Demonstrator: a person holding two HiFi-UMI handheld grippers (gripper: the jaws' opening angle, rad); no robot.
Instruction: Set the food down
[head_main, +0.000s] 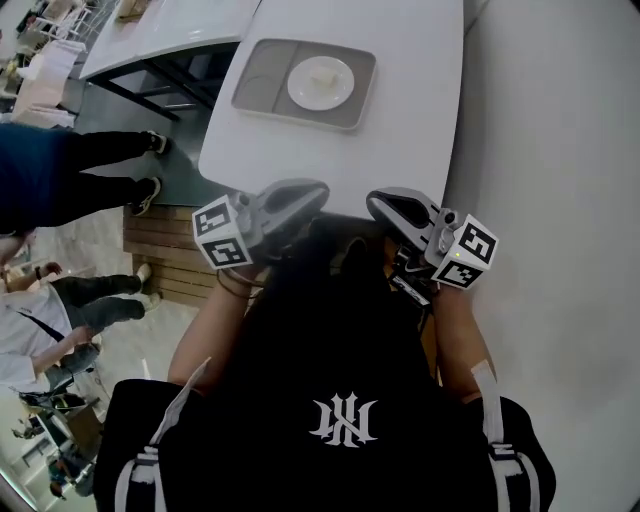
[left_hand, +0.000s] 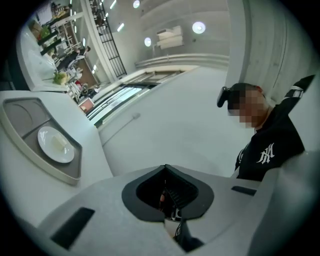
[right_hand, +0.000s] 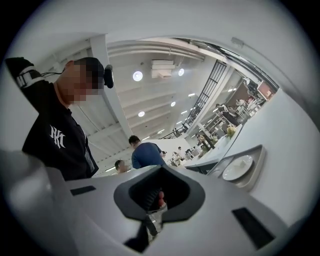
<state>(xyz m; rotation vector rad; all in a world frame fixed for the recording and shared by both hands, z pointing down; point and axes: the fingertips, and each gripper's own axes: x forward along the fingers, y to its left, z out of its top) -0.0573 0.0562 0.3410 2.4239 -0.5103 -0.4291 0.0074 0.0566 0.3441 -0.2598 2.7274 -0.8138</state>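
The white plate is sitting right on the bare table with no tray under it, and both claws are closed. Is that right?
Not quite. The white plate sits on a grey tray on the table, as the head view shows. The left claw and right claw are both closed, yes.

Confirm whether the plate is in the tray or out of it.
In the tray. The white plate lies flat inside its rim, on the white table.
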